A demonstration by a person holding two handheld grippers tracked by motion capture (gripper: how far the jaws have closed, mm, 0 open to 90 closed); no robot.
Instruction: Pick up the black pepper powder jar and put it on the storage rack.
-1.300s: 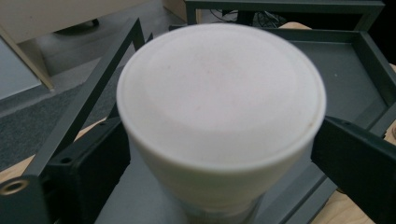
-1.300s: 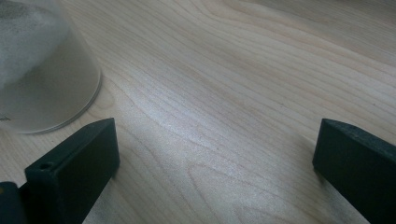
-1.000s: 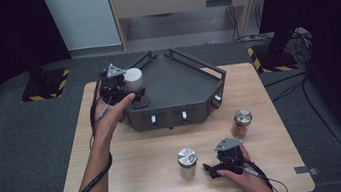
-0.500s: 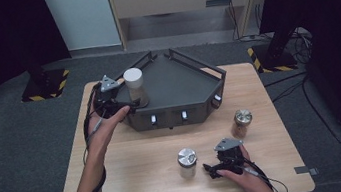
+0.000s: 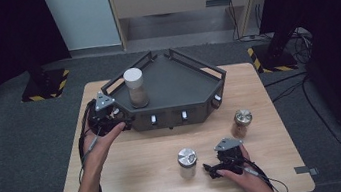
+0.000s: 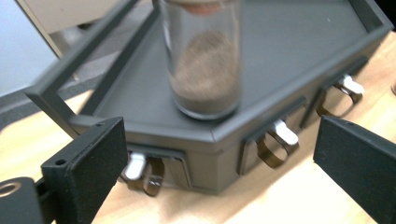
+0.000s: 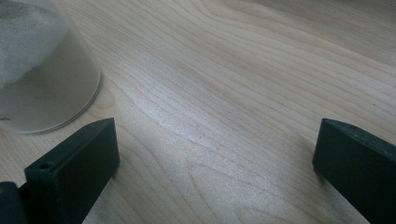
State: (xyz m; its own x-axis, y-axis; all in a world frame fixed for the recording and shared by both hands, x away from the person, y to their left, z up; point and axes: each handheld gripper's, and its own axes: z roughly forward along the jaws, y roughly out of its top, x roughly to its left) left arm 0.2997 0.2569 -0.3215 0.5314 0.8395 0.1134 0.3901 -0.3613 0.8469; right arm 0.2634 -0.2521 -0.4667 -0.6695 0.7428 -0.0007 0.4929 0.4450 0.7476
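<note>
The jar of brown powder [image 6: 204, 70] stands upright on the dark tray [image 5: 182, 86], near its left corner, just ahead of my left gripper [image 5: 106, 117], whose jaws are spread wide and hold nothing. That gripper sits at the tray's left front edge, by the latches [image 6: 280, 135]. My right gripper [image 5: 216, 166] rests low on the wooden surface [image 7: 243, 93], jaws wide and empty, just beside the silver-lidded jar [image 5: 187, 162]. A second jar [image 5: 241, 122] stands farther right.

Left tongs [image 5: 120, 117] off jar [image 5: 135, 88]
</note>
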